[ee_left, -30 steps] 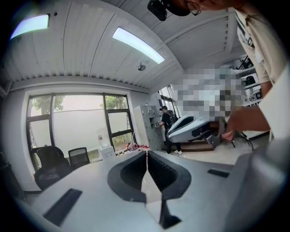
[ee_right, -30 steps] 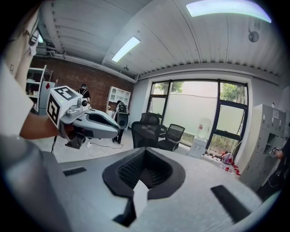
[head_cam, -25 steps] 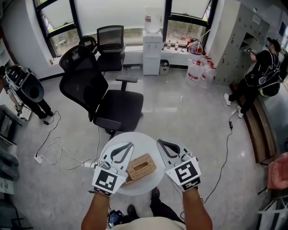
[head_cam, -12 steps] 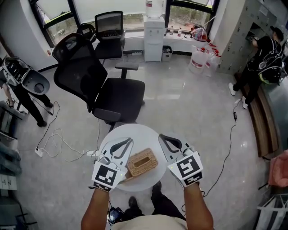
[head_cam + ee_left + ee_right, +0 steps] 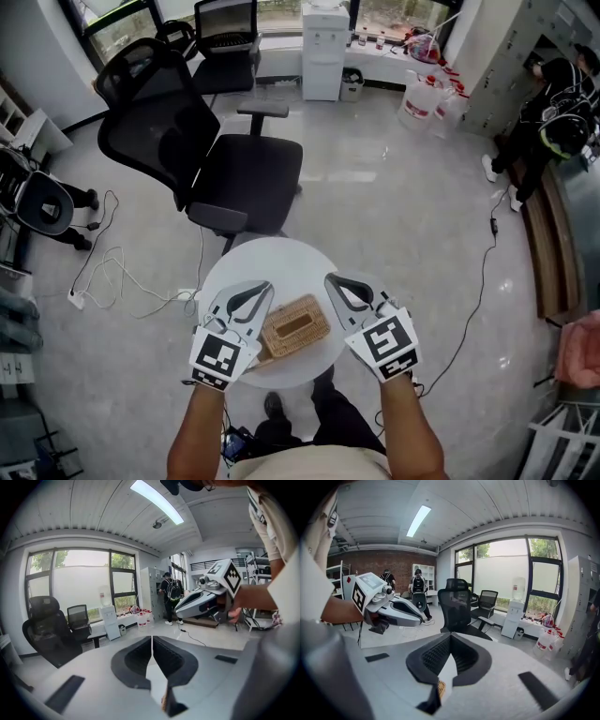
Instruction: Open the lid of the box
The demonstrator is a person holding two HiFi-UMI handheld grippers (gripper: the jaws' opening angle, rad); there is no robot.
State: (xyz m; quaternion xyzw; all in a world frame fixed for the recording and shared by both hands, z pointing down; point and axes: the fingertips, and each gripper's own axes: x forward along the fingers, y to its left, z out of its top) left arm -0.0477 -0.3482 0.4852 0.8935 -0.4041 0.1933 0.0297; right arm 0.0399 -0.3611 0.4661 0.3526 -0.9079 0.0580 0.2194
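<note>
Head view: the woven box is seen on the round white table, flanked by the left tool and the right tool.
Left gripper view: the jaws are pressed together, and nothing is held.
Right gripper view: the jaws are likewise closed and empty.

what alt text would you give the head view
Seen from above, a person holds a left tool and right tool, both shut and empty, either side of a woven box on a round white table. A black office chair stands beyond it.
</note>
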